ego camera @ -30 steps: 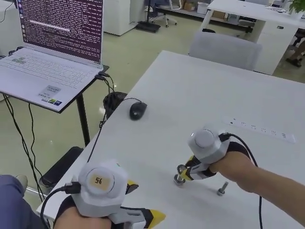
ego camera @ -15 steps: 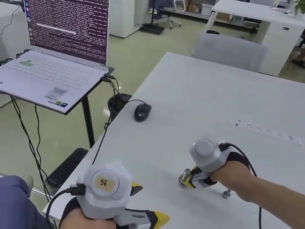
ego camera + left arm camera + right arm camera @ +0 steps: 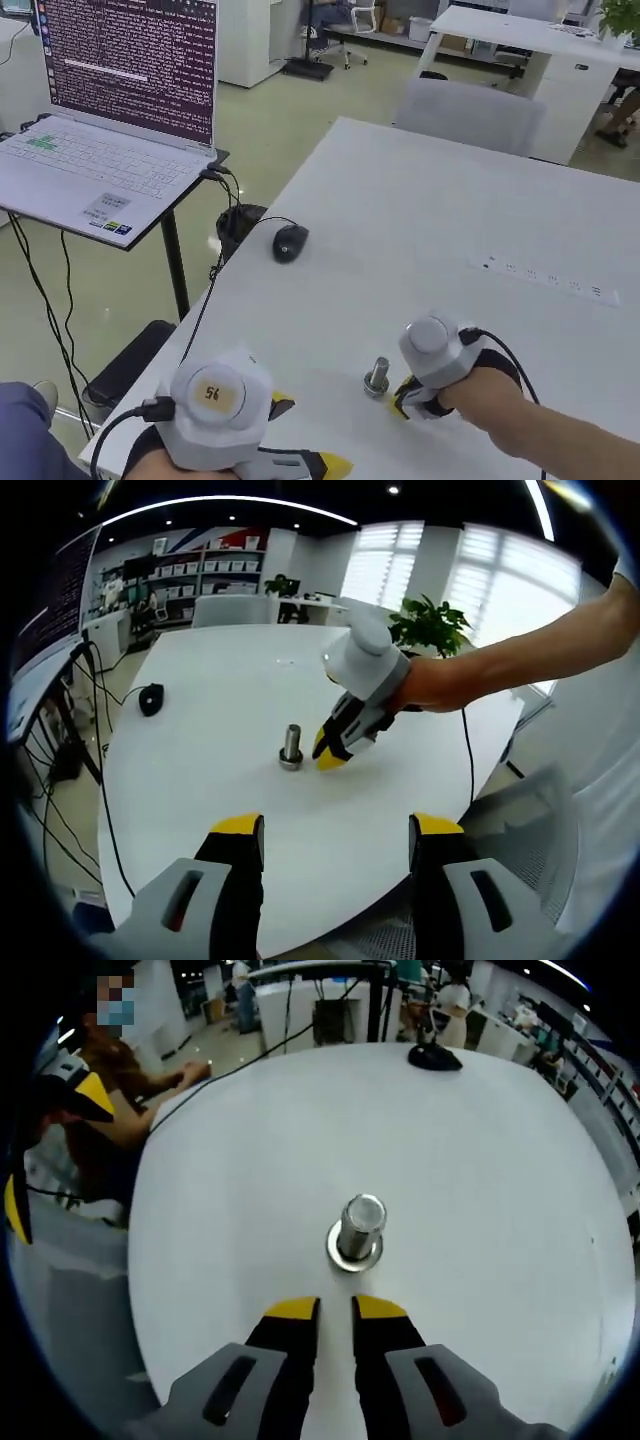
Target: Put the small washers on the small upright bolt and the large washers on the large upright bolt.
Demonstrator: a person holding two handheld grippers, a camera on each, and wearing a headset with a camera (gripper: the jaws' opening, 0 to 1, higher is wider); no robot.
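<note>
Table [image 3: 420, 190]: white; near edge cut off at the bottom of the head view.
Laptop [image 3: 105, 130]: on a stand left of the table; screen text too small to read.
Left gripper [image 3: 337, 825]: jaws wide apart, nothing between them; low over the table's near edge, well short of the bolt.
Right gripper [image 3: 335, 1308]: jaws nearly together with a slim gap, nothing seen in it; tips just beside the bolt, apart from it.
Mouse [image 3: 290, 242]: near the table's left edge, cable running off.
Large bolt [image 3: 358, 1228]: upright on the table; 1 ring at the base, washer or bolt head, cannot tell.
</note>
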